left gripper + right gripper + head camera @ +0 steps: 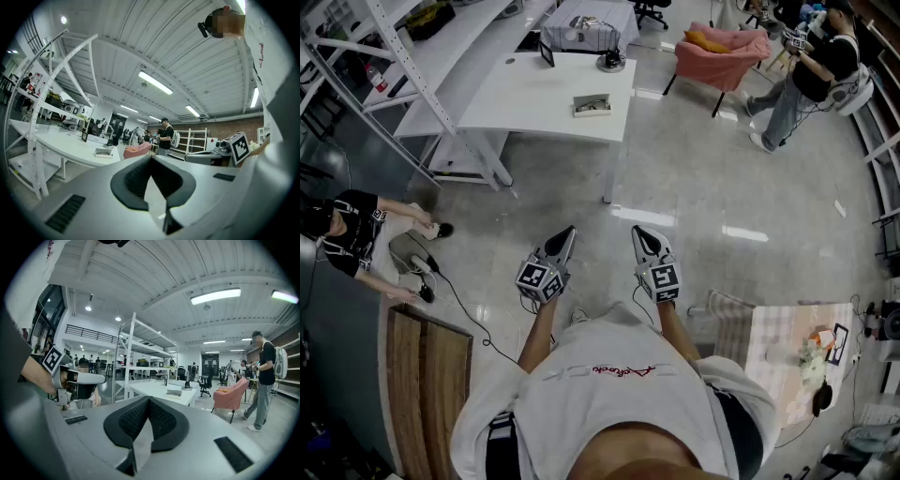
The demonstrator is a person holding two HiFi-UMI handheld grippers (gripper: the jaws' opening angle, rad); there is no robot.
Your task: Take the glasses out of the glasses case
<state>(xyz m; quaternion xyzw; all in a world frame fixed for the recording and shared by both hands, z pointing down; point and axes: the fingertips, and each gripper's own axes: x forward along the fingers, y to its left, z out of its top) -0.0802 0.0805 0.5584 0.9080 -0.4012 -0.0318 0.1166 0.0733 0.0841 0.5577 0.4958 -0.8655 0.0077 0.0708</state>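
Glasses case, small, grey and rectangular, lying near the front edge of far white rectangular table, well apart from both grippers. Held level and side by side over glossy grey floor, close in front of wearer's white shirt: left gripper and right gripper, each with jaws pressed together on nothing. Pink upholstered armchair to right of table; standing person in black top farther right; crouching person at left.
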